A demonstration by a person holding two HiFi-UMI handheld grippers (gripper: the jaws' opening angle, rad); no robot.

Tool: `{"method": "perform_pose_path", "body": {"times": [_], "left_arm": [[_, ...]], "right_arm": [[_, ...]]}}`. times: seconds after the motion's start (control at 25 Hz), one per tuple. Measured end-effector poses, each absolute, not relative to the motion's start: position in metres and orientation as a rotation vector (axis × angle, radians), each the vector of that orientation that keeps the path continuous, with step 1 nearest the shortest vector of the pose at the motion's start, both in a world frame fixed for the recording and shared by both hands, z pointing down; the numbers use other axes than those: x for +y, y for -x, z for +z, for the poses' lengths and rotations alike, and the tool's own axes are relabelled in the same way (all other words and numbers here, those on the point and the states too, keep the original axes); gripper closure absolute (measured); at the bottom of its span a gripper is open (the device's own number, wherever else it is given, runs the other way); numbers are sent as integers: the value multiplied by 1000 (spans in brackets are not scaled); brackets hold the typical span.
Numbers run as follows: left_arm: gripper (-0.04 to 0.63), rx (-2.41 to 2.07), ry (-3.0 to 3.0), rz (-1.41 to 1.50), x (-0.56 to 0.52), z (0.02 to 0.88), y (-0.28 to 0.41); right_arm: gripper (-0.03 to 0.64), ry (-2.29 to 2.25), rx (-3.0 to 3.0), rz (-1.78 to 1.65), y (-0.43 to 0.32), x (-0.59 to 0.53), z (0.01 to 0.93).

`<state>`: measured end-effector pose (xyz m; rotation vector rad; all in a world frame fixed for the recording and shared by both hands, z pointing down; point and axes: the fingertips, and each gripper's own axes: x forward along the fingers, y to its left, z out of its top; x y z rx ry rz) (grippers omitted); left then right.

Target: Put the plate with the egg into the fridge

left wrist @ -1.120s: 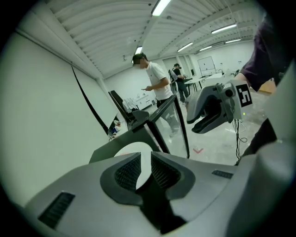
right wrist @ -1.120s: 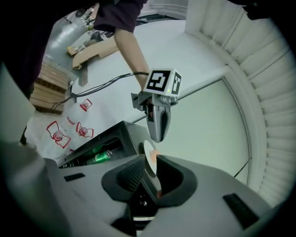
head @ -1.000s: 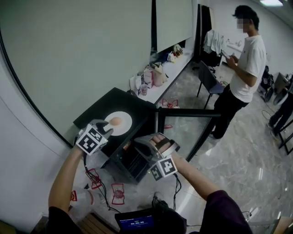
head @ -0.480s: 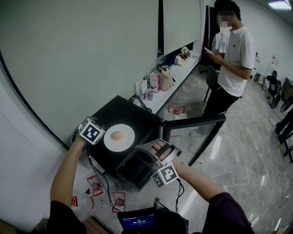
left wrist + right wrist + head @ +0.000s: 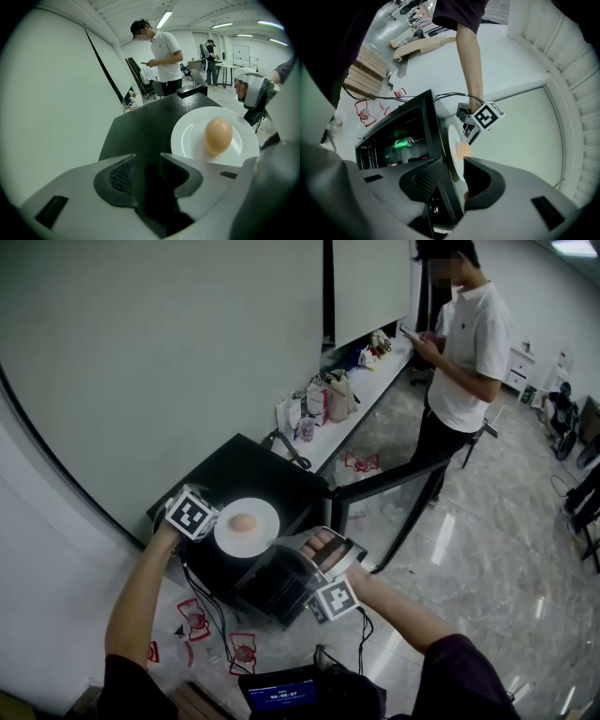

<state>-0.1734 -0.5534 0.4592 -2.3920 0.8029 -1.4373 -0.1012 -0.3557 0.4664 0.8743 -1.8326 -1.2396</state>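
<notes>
A white plate (image 5: 247, 526) with a brown egg (image 5: 243, 522) lies on top of the small black fridge (image 5: 234, 465), near its front edge. My left gripper (image 5: 210, 520) sits at the plate's left rim. Its jaws have just been opening and stand open (image 5: 147, 171) over bare fridge top, with the plate (image 5: 187, 140) and egg (image 5: 218, 135) just right of them. My right gripper (image 5: 287, 559) is at the fridge's front top corner. Its jaws (image 5: 446, 180) have just been opening, and the fridge's top edge runs through the gap. Beyond them the plate (image 5: 453, 140) shows edge-on.
The fridge's glass door (image 5: 394, 493) stands open to the right. A green can (image 5: 403, 142) lies inside. A person (image 5: 459, 352) stands beyond the door with a phone. Bags crowd a low ledge (image 5: 328, 395). Red-printed packets (image 5: 197, 620) and cables lie on the floor.
My left gripper slid from the plate's near-left side up along its left rim. The right gripper came closer to the fridge's front top edge. The standing person stepped nearer.
</notes>
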Motion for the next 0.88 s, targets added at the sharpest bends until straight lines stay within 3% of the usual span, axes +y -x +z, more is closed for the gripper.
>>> {"method": "perform_pose_path", "body": {"times": [0.36, 0.48, 0.88], "left_arm": [[472, 689, 2505, -1447, -516, 475, 156], [472, 694, 2514, -1437, -511, 474, 156], [472, 791, 2519, -1227, -490, 441, 150]], "right_arm": [[495, -841, -1724, -1270, 102, -359, 480], [571, -821, -1684, -1318, 102, -354, 482], [597, -781, -1620, -1344, 104, -335, 489]]}}
